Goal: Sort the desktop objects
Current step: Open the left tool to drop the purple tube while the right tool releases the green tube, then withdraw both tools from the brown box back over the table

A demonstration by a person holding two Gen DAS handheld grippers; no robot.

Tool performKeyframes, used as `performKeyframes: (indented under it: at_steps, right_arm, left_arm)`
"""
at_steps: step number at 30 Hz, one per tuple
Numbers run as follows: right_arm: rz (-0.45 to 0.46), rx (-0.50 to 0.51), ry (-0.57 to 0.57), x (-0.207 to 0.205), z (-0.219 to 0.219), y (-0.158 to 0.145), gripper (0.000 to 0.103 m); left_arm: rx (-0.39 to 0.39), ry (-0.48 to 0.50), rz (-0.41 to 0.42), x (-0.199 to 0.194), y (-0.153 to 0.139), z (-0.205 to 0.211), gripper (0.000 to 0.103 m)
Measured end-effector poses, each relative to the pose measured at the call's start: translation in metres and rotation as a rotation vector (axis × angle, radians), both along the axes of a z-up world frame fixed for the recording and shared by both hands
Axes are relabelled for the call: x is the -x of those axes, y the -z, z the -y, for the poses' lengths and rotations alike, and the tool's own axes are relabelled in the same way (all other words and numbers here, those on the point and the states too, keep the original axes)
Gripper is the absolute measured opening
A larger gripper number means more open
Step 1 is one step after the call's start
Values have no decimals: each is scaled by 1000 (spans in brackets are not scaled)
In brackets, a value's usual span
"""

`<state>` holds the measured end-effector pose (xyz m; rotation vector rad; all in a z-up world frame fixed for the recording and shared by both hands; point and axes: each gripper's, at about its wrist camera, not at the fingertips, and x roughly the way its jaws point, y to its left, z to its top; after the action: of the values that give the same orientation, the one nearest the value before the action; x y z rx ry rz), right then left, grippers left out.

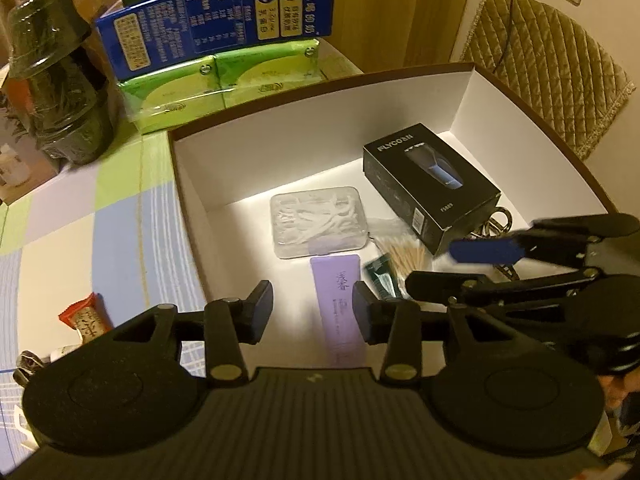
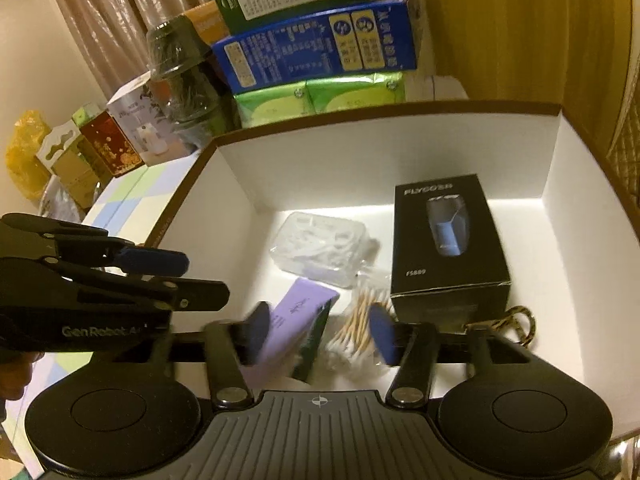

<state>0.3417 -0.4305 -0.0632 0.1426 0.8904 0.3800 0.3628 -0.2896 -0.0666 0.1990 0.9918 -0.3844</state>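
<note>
Release into the white box (image 2: pixel 400 152) is judged under way, both grippers (image 1: pixel 308 312) (image 2: pixel 316 332) held spread and empty, another desktop item being needed next

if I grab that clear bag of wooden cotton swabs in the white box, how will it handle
The clear bag of wooden cotton swabs is probably light and floppy: thin crinkled film around loose sticks, so it may sag. The glossy film could slip between pads, and the sticks may shift inside.

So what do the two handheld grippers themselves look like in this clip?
Both are matte black plastic. Each has a ribbed central plate flanked by two round discs, with brass-coloured pivot pins on the linkage arms. The fingers carry dark blue pads. The left gripper shows white "GenRobot" lettering on its side; the right gripper has a small crosshair mark on its plate.
</note>
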Motion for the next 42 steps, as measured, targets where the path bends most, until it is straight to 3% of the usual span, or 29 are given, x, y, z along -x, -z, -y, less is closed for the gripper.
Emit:
performKeyframes:
  at_steps: [4, 6, 11, 16, 23, 42]
  right_arm:
    - [25, 30, 0, 7, 1, -9, 71]
    - [44, 58, 2, 12, 1, -13, 88]
    - [68, 76, 7, 25, 2, -21, 101]
    - [63, 64, 37, 34, 6, -26, 101]
    - [91, 56, 61, 55, 7, -40, 101]
    - [101, 51, 89, 118, -39, -58, 101]
  left_arm:
    - [11, -6, 10, 4, -6, -5, 45]
    - [15, -8, 15, 7, -8, -7, 48]
    - [32, -11, 33, 18, -17, -15, 59]
    - [35, -7, 61, 32, -29, -18, 74]
    - [62, -24, 89, 51, -46, -31, 80]
    - [99, -41, 82, 112, -59, -95, 81]
